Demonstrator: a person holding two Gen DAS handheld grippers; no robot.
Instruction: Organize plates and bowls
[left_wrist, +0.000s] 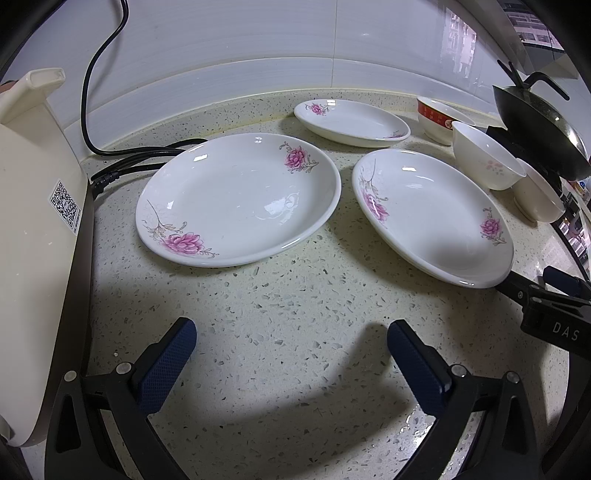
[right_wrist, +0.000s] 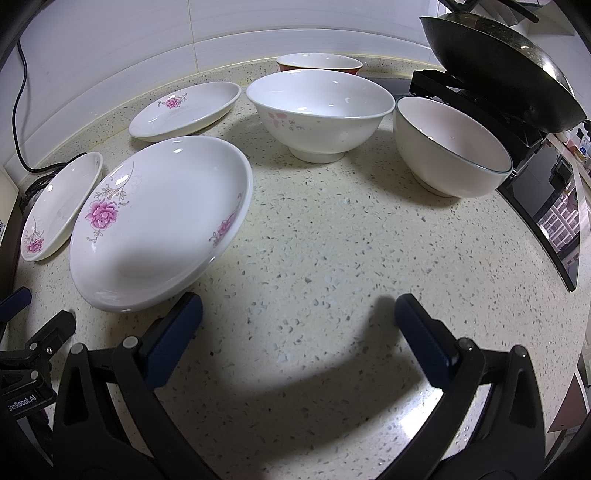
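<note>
Three white plates with pink flowers lie apart on the speckled counter: a left plate (left_wrist: 236, 199) (right_wrist: 59, 206), a right plate (left_wrist: 432, 218) (right_wrist: 162, 218) and a far plate (left_wrist: 351, 122) (right_wrist: 184, 110). Three bowls stand to the right: a white flowered bowl (left_wrist: 487, 155) (right_wrist: 317, 110), a plain bowl with a dark rim (left_wrist: 539, 199) (right_wrist: 450, 147) and a red bowl (left_wrist: 439, 118) (right_wrist: 317, 62) at the back. My left gripper (left_wrist: 291, 332) is open and empty in front of the left plate. My right gripper (right_wrist: 299, 306) is open and empty, its left finger close to the right plate's near edge.
A cream appliance (left_wrist: 37, 236) with a black power cord (left_wrist: 96, 74) stands at the left. A black wok (right_wrist: 502, 66) (left_wrist: 543, 125) rests on a stove at the right. A tiled wall (left_wrist: 295, 44) backs the counter (right_wrist: 332, 240).
</note>
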